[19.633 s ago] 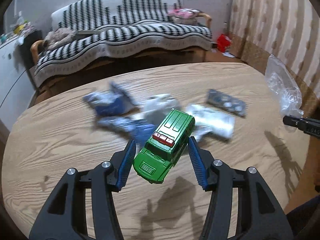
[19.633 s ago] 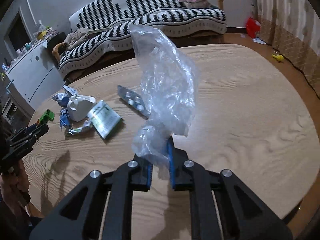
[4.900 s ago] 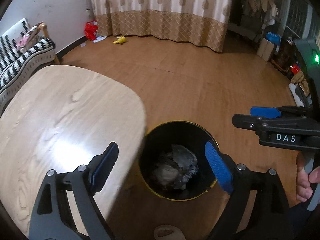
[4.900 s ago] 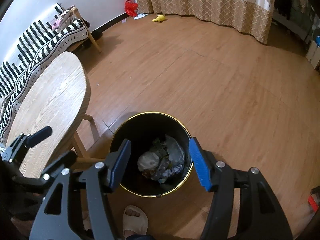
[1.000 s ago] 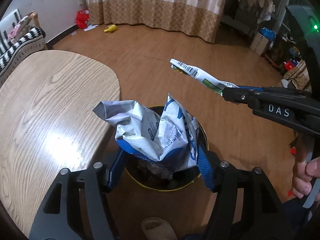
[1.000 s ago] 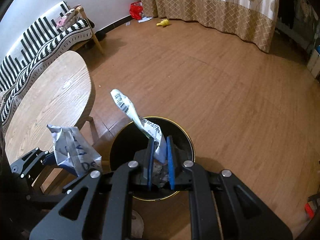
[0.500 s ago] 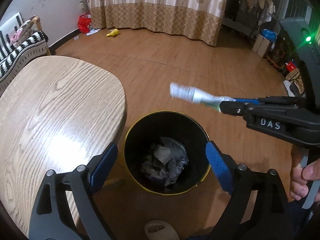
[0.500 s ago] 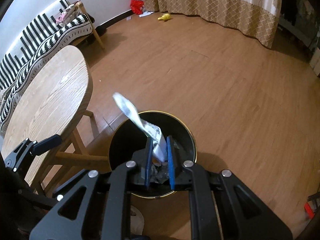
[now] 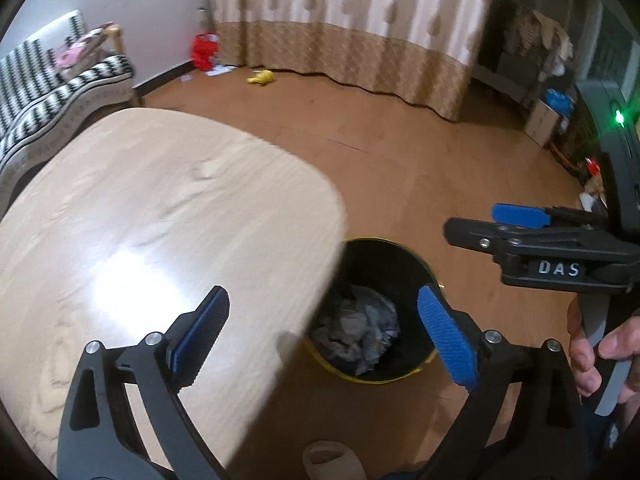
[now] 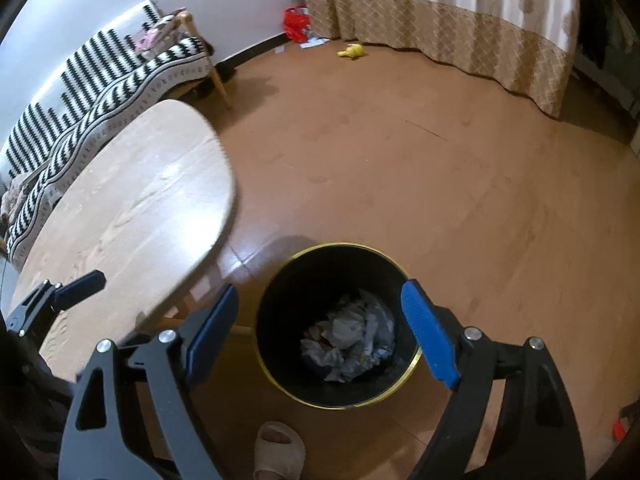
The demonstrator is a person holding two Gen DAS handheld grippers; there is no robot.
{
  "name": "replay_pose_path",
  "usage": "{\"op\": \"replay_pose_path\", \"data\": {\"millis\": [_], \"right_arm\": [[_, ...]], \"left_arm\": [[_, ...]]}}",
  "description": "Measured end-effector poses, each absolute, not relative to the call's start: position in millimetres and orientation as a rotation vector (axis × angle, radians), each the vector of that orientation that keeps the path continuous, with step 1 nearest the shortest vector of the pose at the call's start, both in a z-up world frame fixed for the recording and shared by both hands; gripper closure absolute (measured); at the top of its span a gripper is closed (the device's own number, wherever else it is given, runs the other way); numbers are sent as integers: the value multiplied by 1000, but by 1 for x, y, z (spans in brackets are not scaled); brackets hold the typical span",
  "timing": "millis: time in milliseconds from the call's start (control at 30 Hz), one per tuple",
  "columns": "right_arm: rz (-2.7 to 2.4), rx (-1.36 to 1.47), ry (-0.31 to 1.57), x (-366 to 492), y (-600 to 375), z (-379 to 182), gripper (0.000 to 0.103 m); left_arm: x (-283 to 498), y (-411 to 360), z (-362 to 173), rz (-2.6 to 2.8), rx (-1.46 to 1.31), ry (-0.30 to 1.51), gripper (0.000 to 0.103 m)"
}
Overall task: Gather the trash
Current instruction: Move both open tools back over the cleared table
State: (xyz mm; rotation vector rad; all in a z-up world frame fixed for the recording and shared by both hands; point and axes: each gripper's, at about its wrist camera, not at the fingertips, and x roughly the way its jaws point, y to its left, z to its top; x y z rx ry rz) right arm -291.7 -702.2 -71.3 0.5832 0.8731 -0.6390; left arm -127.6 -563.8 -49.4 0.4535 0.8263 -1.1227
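A black trash bin with a gold rim (image 10: 416, 360) stands on the wooden floor beside the table; it also shows in the left wrist view (image 9: 424, 268). Crumpled wrappers (image 10: 348, 336) lie in its bottom, also seen from the left (image 9: 356, 328). My right gripper (image 10: 320, 336) is open and empty above the bin. My left gripper (image 9: 324, 336) is open and empty, over the table's corner and the bin. The right gripper (image 9: 508, 220) shows from the side at the right of the left wrist view, jaws apart.
The light wooden table (image 9: 140, 220) fills the left. A beige slipper (image 10: 280, 452) is on the floor just before the bin. A striped sofa (image 10: 100, 80), a red bag (image 10: 296, 24), a yellow toy (image 10: 352, 51) and curtains (image 10: 460, 20) are farther off.
My right gripper has opened and the long wrapper it held is gone from it. The left gripper let go of its crumpled bag earlier and stays open. Both views have swung slightly.
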Motion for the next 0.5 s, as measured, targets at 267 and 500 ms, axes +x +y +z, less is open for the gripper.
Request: {"op": "replay_pose_path", "data": {"millis": [267, 500], "right_arm": [[-497, 462, 847, -202, -630, -44, 11], [-277, 306, 851, -101, -507, -24, 8]], "left_arm": [[-37, -444, -28, -765, 361, 823, 8], [28, -293, -14, -449, 245, 807, 8]]}}
